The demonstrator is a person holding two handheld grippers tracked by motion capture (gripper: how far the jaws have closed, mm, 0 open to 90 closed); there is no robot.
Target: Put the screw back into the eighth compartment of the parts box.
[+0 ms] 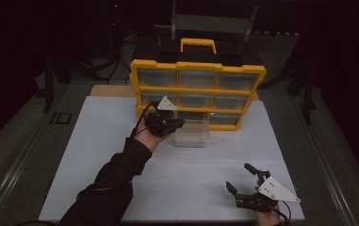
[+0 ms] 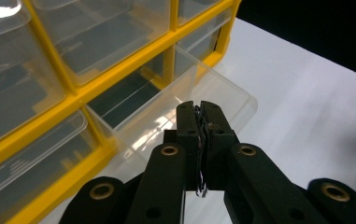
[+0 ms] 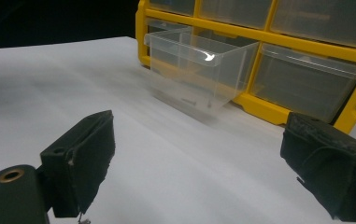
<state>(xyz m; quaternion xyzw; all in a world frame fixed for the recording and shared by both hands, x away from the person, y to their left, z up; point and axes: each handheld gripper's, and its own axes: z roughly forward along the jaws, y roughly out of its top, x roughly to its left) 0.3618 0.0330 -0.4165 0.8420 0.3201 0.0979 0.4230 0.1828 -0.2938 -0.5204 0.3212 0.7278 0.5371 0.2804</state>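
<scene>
A yellow drawer cabinet (image 1: 198, 89) with clear drawers stands at the back of the white board. One clear drawer (image 1: 193, 133) of its bottom row is pulled far out onto the board. My left gripper (image 1: 177, 123) hovers at that drawer's left front corner, jaws shut, tips over the open drawer (image 2: 227, 93). Only frayed pad edges show between the jaws of the left gripper (image 2: 199, 106). My right gripper (image 1: 243, 181) rests near the board's front right, open and empty. In the right gripper view its fingers (image 3: 80, 158) frame the drawer (image 3: 194, 70), which holds a small dark speck.
The cabinet (image 3: 259, 37) has a yellow handle (image 1: 198, 44) on top. The white board (image 1: 167, 179) covers the table. Dark stands and a frame surround the table at the back.
</scene>
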